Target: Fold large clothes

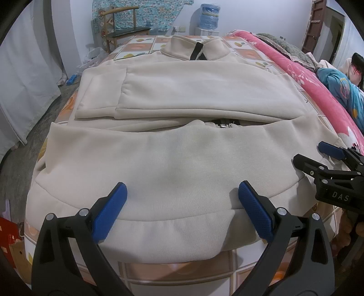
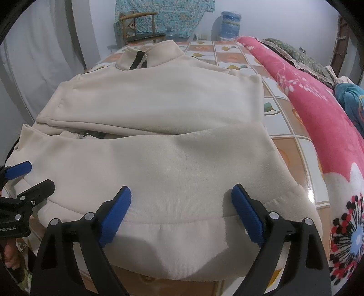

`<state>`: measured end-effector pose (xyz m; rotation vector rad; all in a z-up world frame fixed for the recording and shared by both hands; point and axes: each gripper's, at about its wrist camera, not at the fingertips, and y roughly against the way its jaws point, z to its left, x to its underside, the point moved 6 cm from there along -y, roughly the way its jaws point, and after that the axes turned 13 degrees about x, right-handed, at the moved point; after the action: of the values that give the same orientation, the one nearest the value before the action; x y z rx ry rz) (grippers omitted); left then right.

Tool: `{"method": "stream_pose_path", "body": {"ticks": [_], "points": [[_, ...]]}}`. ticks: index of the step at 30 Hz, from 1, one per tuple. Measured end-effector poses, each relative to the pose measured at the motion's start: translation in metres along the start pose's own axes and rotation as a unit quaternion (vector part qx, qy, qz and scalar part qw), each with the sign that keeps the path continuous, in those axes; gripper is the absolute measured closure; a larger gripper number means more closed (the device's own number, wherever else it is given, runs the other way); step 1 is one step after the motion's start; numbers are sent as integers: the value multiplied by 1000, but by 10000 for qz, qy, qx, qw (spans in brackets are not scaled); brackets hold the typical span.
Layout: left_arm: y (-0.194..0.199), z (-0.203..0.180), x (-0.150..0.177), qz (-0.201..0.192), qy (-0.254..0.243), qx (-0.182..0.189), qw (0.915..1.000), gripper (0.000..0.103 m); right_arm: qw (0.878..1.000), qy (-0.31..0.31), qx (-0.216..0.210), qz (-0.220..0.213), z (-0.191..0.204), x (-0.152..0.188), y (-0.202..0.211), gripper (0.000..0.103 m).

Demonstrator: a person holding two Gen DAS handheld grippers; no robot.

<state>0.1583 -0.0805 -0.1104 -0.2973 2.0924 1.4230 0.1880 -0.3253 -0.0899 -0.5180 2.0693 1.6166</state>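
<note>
A cream zip-up sweatshirt [image 1: 173,159] lies flat on a bed, collar [image 1: 193,49] at the far end, both sleeves folded across the chest, hem nearest me. It also shows in the right wrist view [image 2: 182,164]. My left gripper [image 1: 182,193] is open, its blue pads over the left part of the hem band, holding nothing. My right gripper [image 2: 182,198] is open over the right part of the hem, holding nothing. The right gripper also shows in the left wrist view [image 1: 318,157], and the left gripper in the right wrist view [image 2: 31,175].
The bed has a tiled-pattern sheet [image 1: 141,46]. A pink floral blanket [image 2: 318,118] runs along the right side, with a person lying there [image 1: 348,82]. A wooden chair [image 1: 122,25] and a water jug [image 1: 210,16] stand at the far wall. White curtains [image 1: 25,75] hang left.
</note>
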Motion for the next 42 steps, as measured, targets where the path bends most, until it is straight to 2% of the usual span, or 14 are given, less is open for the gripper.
{"method": "stream_pose_path", "body": {"ticks": [37,39,42], "points": [[5,2,0,24,2,38,10000,8,10000,36,-1,73,2,-1,-2,12],[15,7,-5,-73,-39,76,9999,8,9997,94,-35,203,3,-3,-2,12],[45,18,-26,-435,-210,104,9988,8,9993,183,-166,282,2,-13,4,12]]}}
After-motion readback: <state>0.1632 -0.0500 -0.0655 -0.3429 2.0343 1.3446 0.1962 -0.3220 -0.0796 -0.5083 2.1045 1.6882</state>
